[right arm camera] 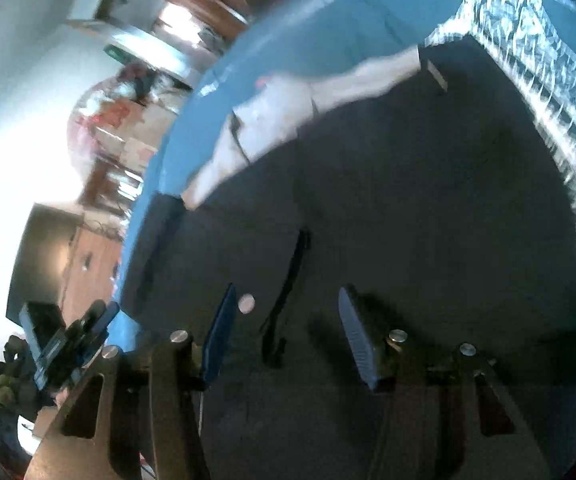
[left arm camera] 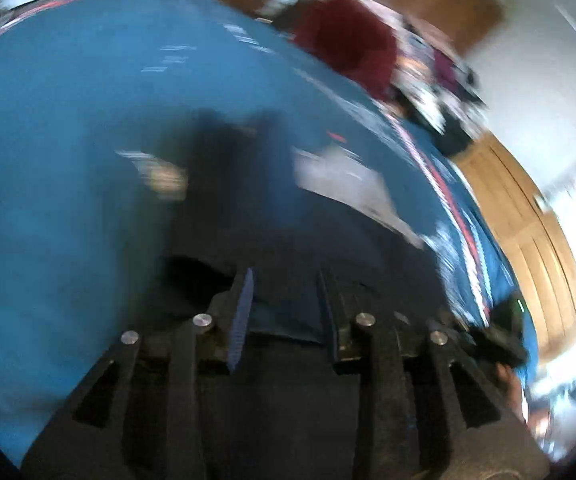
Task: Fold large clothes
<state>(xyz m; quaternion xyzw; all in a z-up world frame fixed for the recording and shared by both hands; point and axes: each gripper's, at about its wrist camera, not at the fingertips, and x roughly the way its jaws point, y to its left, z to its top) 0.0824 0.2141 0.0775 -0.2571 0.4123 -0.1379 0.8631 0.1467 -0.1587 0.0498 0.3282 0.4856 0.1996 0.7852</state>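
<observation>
1. Blue cloth with a white-and-red patterned border (left arm camera: 68,128) covers the work surface in both wrist views; wooden furniture (left arm camera: 527,216) and a pale wall lie beyond its edge, all smeared by motion blur.
2. A large dark charcoal garment (right arm camera: 427,208) lies spread on the blue cloth, filling most of the right wrist view, with a pale whitish fabric piece (right arm camera: 284,108) along its far edge.
3. On the garment, near the right gripper, sit a small round pale button (right arm camera: 246,303) and a narrow dark strap or slit (right arm camera: 288,292).
4. The right gripper (right arm camera: 286,332) hovers just above the garment, its blue ribbed pads (right arm camera: 220,336) spread wide with nothing between them.
5. The left gripper (left arm camera: 286,304) also has its fingers apart; dark fabric and a strip of blue cloth show in the gap, but blur hides whether anything is pinched.
6. In the left wrist view the same garment (left arm camera: 248,184) runs forward from the fingers, with the pale piece (left arm camera: 343,184) to its right.
7. A dark red rounded object (left arm camera: 347,40) sits at the far edge of the cloth.
</observation>
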